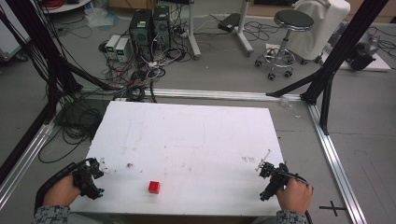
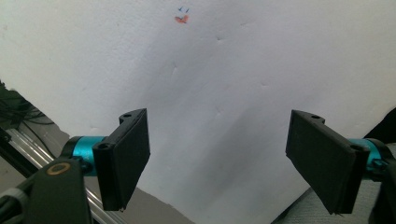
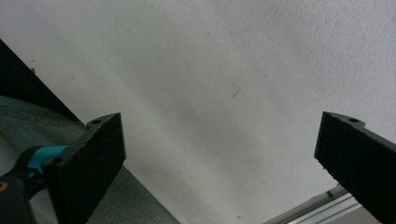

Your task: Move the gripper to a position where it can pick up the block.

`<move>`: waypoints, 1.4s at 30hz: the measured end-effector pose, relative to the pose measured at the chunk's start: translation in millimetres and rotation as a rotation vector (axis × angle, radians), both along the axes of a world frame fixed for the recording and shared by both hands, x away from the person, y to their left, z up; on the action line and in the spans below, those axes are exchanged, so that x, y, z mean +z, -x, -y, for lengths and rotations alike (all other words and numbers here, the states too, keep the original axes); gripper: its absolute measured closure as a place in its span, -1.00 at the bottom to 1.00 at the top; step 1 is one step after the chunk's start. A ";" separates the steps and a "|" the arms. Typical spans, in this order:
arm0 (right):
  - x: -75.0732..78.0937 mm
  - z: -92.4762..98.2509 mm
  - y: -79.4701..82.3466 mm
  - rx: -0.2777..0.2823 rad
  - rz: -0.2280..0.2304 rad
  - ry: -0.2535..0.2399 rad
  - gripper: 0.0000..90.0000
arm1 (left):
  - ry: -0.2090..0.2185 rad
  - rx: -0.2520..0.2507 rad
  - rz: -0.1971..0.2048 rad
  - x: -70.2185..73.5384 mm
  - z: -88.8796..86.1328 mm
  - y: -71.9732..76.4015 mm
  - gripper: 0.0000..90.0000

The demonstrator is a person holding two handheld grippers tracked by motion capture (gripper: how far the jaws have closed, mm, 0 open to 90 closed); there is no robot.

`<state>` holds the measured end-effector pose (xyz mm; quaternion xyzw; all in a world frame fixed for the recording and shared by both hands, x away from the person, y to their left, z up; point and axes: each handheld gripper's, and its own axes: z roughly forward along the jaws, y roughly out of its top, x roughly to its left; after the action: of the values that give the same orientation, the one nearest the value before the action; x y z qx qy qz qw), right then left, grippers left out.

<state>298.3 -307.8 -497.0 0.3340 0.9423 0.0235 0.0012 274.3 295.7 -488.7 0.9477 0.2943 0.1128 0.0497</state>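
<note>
1. Nearest the high camera, the person's two hands came in at the bottom edge, each holding a hand-held gripper over a near corner of the white tabletop (image 1: 187,135).
2. The left hand-held gripper (image 1: 95,169) sat at the near left corner. In the left gripper view its jaws stood spread wide with nothing between them, only bare white surface beyond.
3. The right hand-held gripper (image 1: 267,173) sat at the near right corner. In the right gripper view its jaws were likewise spread wide and empty, over plain white board.
4. Between the two, near the front edge and somewhat left of centre, lay a small red cube (image 1: 154,187), resting alone on the tabletop.
5. The cube was nearer the left hand-held gripper than the right, yet clearly apart from both; neither touched it.
6. Judged from this, the work had hardly begun: the cube was untouched, no grasp was made, and the approach, the closing of jaws and any carrying all seemed left to do.
7. A little farther in, a small dark speck (image 1: 129,165) marked the surface just beyond the left hand-held gripper.
8. Beyond the tabletop lay a floor with tangled cables (image 1: 140,74), computer boxes (image 1: 149,25) and a round stool (image 1: 285,42).
</note>
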 end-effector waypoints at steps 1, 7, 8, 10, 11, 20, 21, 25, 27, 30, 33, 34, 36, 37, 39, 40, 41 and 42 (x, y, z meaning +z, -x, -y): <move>0.0 0.0 0.1 -0.001 0.000 0.001 -0.98 | 0.001 0.001 0.000 -0.5 -0.1 0.1 -0.51; 0.7 0.9 1.3 -0.004 -0.006 -0.003 -0.98 | -0.002 -0.007 -0.003 0.3 2.4 1.1 -0.51; 0.7 0.9 1.3 -0.004 -0.006 -0.003 -0.98 | -0.002 -0.007 -0.003 0.3 2.4 1.1 -0.51; 1.8 1.9 1.9 -0.009 0.000 -0.007 -0.98 | 0.000 -0.017 -0.010 1.2 3.7 1.2 -0.51; 3.0 3.2 2.4 -0.010 0.006 -0.012 -0.98 | -0.002 -0.023 -0.009 0.8 4.8 1.3 -0.51; 4.8 3.7 1.7 -0.012 0.007 -0.019 -0.98 | -0.019 -0.097 -0.018 0.0 14.9 -2.6 -0.51; 5.6 3.8 1.7 -0.014 0.010 -0.023 -0.98 | -0.024 -0.109 -0.024 -0.7 17.1 -4.2 -0.51; 6.1 4.2 1.7 -0.011 0.015 -0.026 -0.98 | -0.036 -0.134 -0.029 -0.6 20.5 -7.5 -0.51; 5.8 4.0 1.7 -0.009 0.008 -0.027 -0.98 | -0.032 -0.149 -0.027 -0.5 22.6 -8.7 -0.51; 5.3 4.0 1.5 -0.004 0.008 -0.030 -0.98 | -0.032 -0.177 -0.027 0.8 25.2 -10.0 -0.51; 6.0 3.4 1.8 -0.004 0.009 -0.031 -0.98 | -0.045 -0.210 -0.029 3.8 30.2 -11.9 -0.51; 6.0 3.4 1.8 -0.004 0.009 -0.031 -0.98 | -0.045 -0.210 -0.029 3.8 30.2 -11.9 -0.51; 6.2 3.2 1.7 0.001 0.014 -0.034 -0.98 | -0.039 -0.234 -0.037 5.8 33.1 -12.5 -0.51; 6.2 2.7 2.1 -0.004 0.015 -0.037 -0.98 | -0.041 -0.249 -0.039 7.3 34.9 -13.1 -0.51; 7.5 1.8 2.2 0.007 0.019 -0.039 -0.98 | -0.042 -0.282 -0.040 10.3 38.3 -14.3 -0.51; 7.5 1.8 2.2 0.007 0.019 -0.039 -0.98 | -0.046 -0.297 -0.037 11.8 40.3 -14.9 -0.51; 7.4 1.8 2.2 0.006 0.019 -0.042 -0.98 | -0.039 -0.308 -0.030 13.0 42.8 -15.2 -0.51; 7.2 1.9 2.0 0.008 0.019 -0.042 -0.98 | -0.035 -0.311 -0.028 13.4 43.8 -15.3 -0.51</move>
<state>296.3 -309.6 -489.7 0.3301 0.9428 0.0463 0.0030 289.6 251.9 -475.3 0.9841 0.1425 0.0954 0.0462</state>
